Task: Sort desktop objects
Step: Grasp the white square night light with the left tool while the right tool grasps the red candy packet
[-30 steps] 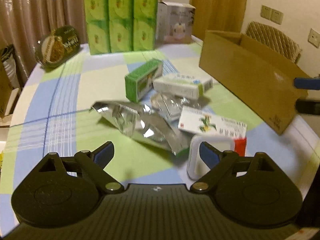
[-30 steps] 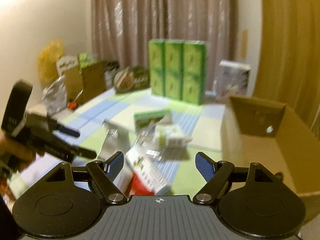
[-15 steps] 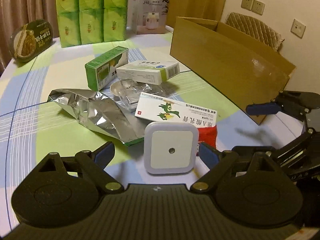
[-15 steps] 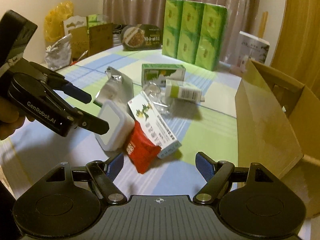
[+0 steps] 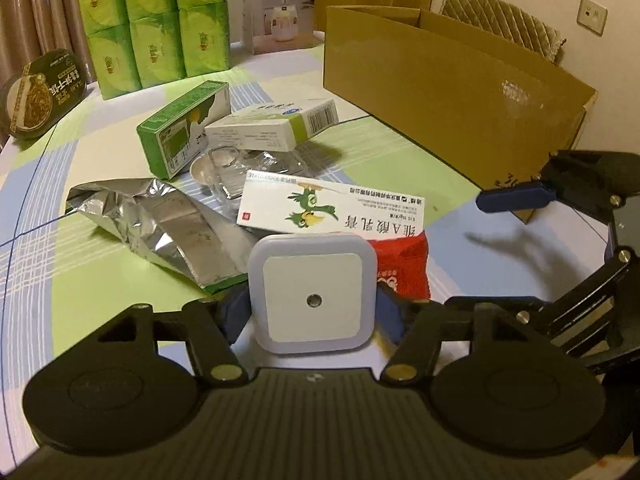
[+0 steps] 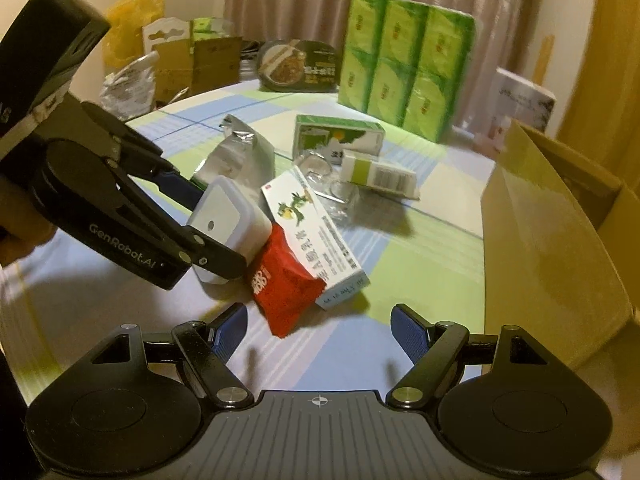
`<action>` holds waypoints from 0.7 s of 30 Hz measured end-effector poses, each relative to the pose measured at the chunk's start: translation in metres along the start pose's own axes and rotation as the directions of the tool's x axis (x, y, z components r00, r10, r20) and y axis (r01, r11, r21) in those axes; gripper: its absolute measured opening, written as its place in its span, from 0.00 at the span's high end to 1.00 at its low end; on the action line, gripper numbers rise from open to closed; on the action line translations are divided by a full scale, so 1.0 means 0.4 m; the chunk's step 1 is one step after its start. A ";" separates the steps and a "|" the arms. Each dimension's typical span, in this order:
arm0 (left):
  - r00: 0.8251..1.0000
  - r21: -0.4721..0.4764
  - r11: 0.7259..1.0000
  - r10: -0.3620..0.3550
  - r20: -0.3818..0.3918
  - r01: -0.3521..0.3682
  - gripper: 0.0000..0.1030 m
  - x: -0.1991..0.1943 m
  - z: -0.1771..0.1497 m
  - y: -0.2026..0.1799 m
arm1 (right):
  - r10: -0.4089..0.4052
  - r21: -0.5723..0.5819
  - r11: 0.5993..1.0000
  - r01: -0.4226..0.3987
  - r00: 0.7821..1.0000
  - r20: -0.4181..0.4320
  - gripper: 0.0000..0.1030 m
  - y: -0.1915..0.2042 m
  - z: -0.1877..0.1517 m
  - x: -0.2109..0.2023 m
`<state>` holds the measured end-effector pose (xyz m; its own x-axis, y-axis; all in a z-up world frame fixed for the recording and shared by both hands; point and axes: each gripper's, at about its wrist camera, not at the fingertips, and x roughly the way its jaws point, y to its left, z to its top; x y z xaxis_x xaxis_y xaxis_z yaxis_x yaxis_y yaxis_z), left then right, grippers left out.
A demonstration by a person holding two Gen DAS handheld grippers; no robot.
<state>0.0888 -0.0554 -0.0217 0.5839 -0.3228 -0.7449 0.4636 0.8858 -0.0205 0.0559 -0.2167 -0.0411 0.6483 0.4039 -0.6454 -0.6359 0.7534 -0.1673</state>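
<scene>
Grasping is the step in hand: the left gripper (image 5: 313, 314) is closing on a white square night light (image 5: 313, 291), its blue pads pressing the light's two sides at the near edge of the checked tablecloth (image 5: 60, 184). In the right wrist view the same night light (image 6: 228, 216) is sitting clamped between the left gripper's black fingers, its lower edge seeming to be touching or just above the cloth; which, I cannot tell. The right gripper (image 6: 319, 334) is hovering spread wide and empty, pointing at a red snack packet (image 6: 286, 286) that is lying just beside the light. Resting partly on that packet is a white medicine box with a green bird (image 6: 316, 232). Farther back, a silver foil bag (image 5: 160, 226), a clear plastic wrapper (image 5: 240, 168), a white and green carton (image 5: 272, 126) and a green box (image 5: 180, 134) are lying in a loose heap. Beyond them to the right, an open cardboard box (image 5: 452, 92) is standing empty-looking, probably the sorting bin. The next move likely calls for lifting the night light clear of the heap and carrying it across to that box without dragging the packet along.
</scene>
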 end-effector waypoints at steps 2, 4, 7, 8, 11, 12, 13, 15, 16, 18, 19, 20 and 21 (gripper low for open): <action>1.000 0.007 1.000 0.014 -0.010 -0.014 0.41 -0.015 -0.007 0.006 | 0.005 -0.044 0.999 -0.004 1.000 0.008 0.26 0.014 0.006 0.004; 0.999 0.025 0.999 0.030 -0.021 -0.029 0.41 -0.033 -0.019 0.013 | 0.012 -0.095 0.995 -0.011 1.000 0.014 0.26 0.032 0.011 0.013; 0.998 0.033 0.998 0.047 -0.035 -0.046 0.41 -0.054 -0.042 0.025 | 0.039 -0.191 0.981 -0.035 0.999 0.015 0.27 0.066 0.019 0.033; 0.998 0.026 0.999 0.048 -0.037 -0.047 0.41 -0.059 -0.049 0.031 | 0.050 -0.231 0.972 -0.046 0.999 0.013 0.28 0.080 0.022 0.042; 0.998 -0.002 0.999 0.053 -0.031 -0.053 0.41 -0.067 -0.060 0.053 | 0.068 -0.329 0.942 -0.067 0.998 -0.007 0.38 0.111 0.025 0.075; 0.998 -0.010 0.999 0.051 -0.029 -0.051 0.41 -0.068 -0.061 0.060 | 0.072 -0.349 0.934 -0.073 0.997 -0.017 0.39 0.116 0.025 0.087; 0.998 -0.017 0.999 0.051 -0.027 -0.051 0.41 -0.068 -0.062 0.065 | 0.068 -0.362 0.929 -0.072 0.997 -0.025 0.40 0.121 0.025 0.098; 0.999 -0.022 0.998 0.050 -0.022 -0.050 0.41 -0.067 -0.061 0.070 | 0.058 -0.368 0.927 -0.069 0.998 -0.040 0.40 0.116 0.028 0.122; 0.999 -0.019 0.999 0.051 -0.019 -0.051 0.41 -0.065 -0.060 0.069 | 0.058 -0.358 0.931 -0.070 0.997 -0.043 0.40 0.111 0.030 0.131; 0.999 -0.016 0.999 0.047 -0.013 -0.047 0.41 -0.063 -0.060 0.068 | 0.060 -0.331 0.941 -0.072 0.997 -0.049 0.40 0.101 0.034 0.141; 0.999 -0.018 0.999 0.043 -0.013 -0.043 0.41 -0.061 -0.060 0.068 | 0.060 -0.322 0.944 -0.074 0.997 -0.053 0.42 0.098 0.037 0.145; 0.999 -0.019 0.999 0.040 -0.013 -0.040 0.41 -0.058 -0.060 0.069 | 0.062 -0.312 0.947 -0.077 0.996 -0.058 0.50 0.098 0.039 0.147; 0.999 -0.019 0.999 0.040 -0.012 -0.040 0.41 -0.056 -0.062 0.068 | 0.064 -0.303 0.949 -0.081 0.996 -0.065 0.56 0.096 0.040 0.146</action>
<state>0.0719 -0.0157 -0.0219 0.5939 -0.2830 -0.7531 0.4270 0.9043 -0.0030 0.0761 -0.1557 -0.0733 0.5777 0.4166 -0.7020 -0.7831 0.5254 -0.3327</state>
